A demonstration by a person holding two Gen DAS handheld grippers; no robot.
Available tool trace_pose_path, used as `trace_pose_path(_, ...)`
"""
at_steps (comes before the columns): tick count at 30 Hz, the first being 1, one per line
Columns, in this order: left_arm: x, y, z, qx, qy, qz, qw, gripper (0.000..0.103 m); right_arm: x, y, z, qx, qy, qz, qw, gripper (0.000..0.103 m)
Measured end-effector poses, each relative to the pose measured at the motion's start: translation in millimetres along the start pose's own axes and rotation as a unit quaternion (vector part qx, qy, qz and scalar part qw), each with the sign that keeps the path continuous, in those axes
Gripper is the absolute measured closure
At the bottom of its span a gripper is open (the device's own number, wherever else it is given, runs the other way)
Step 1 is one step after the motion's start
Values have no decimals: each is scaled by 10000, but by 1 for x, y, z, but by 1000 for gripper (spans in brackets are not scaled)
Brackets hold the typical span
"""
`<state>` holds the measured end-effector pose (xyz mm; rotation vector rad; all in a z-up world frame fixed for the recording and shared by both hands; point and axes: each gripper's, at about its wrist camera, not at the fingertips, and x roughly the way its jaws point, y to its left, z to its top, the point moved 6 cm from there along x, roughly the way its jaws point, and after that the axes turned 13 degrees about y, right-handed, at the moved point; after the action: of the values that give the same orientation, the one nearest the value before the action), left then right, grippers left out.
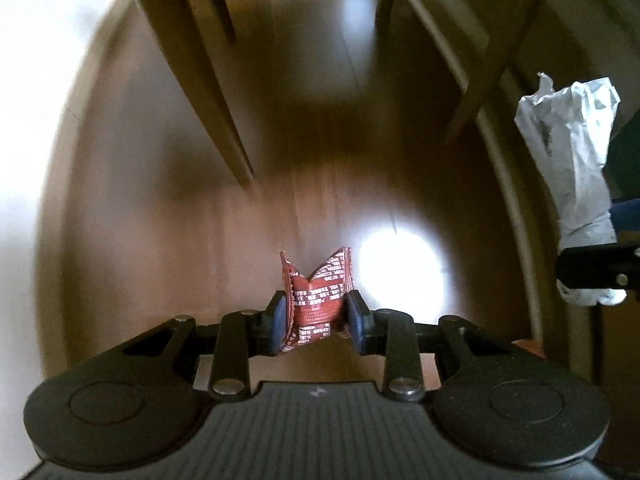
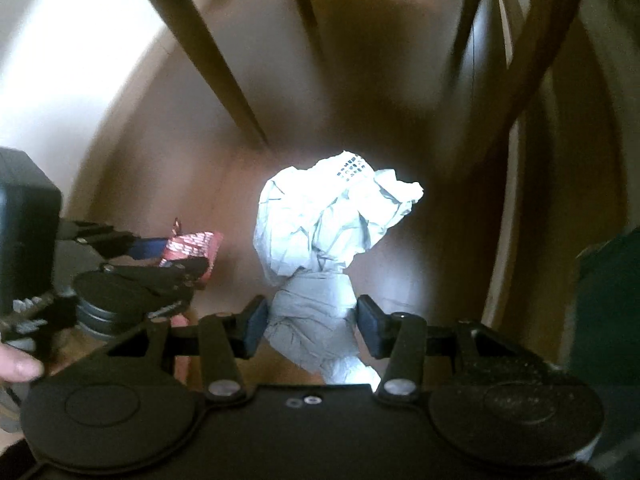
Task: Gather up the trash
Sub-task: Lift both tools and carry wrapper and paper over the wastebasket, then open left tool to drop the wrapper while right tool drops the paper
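My left gripper point(image 1: 318, 322) is shut on a crumpled red wrapper point(image 1: 318, 292) with white print, pinched between its blue pads and held above the wooden floor. In the right wrist view the same left gripper point(image 2: 176, 256) shows at the left with the red wrapper point(image 2: 192, 244) in it. My right gripper point(image 2: 312, 322) is shut on a crumpled white plastic bag point(image 2: 328, 224), which bulges out beyond the pads. That white bag point(image 1: 568, 152) also appears at the right edge of the left wrist view, held by the right gripper point(image 1: 592, 272).
Below lies a brown wooden floor point(image 1: 200, 240) with a bright glare patch. Dark wooden chair legs point(image 1: 200, 80) stand ahead in both views. A white surface point(image 1: 24, 120) runs along the left. A dark green object point(image 2: 608, 300) sits at the right. A person's fingers point(image 2: 16, 364) show at the left edge.
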<state>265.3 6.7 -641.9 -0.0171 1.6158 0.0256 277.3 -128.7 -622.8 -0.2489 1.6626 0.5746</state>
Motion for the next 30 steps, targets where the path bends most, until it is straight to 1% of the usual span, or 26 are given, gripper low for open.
trace_pose_path(2, -51, 9, 3, 7, -148, 42, 9999, 72, -46, 12, 4, -75, -156, 8, 9998, 55)
trace_pose_path(8, -188, 25, 14, 61, -649, 169, 9977, 72, -176, 41, 16, -302, -712, -2, 9970, 55)
trace_pose_path(11, -257, 29, 22, 17, -940, 85, 9955, 72, -238, 51, 20, -394, -1018, -3, 9940, 55)
trace_pose_path(14, -313, 34, 35, 5, -1203, -62, 9927, 72, -296, 56, 23, -459, -1279, -26, 9907, 55)
trace_pose_path(17, -367, 35, 51, 123, -1525, -116, 9882, 72, -345, 60, 29, -489, -1506, -5, 9874, 55)
trace_pose_path(20, -416, 32, 70, 225, -1834, -159, 9827, 72, -391, 63, 43, -508, -1766, 50, 9830, 55)
trace_pose_path(24, -475, 36, 101, 300, -2298, -134, 9727, 72, -440, 72, 64, -606, -2177, -46, 9741, 55)
trace_pose_path(27, -504, 38, 131, 327, -2477, -51, 9683, 72, -469, 65, 89, -582, -2428, -80, 9683, 55)
trace_pose_path(30, -518, 40, 168, 351, -2573, -62, 9657, 72, -491, 57, 118, -534, -2633, -136, 9631, 55)
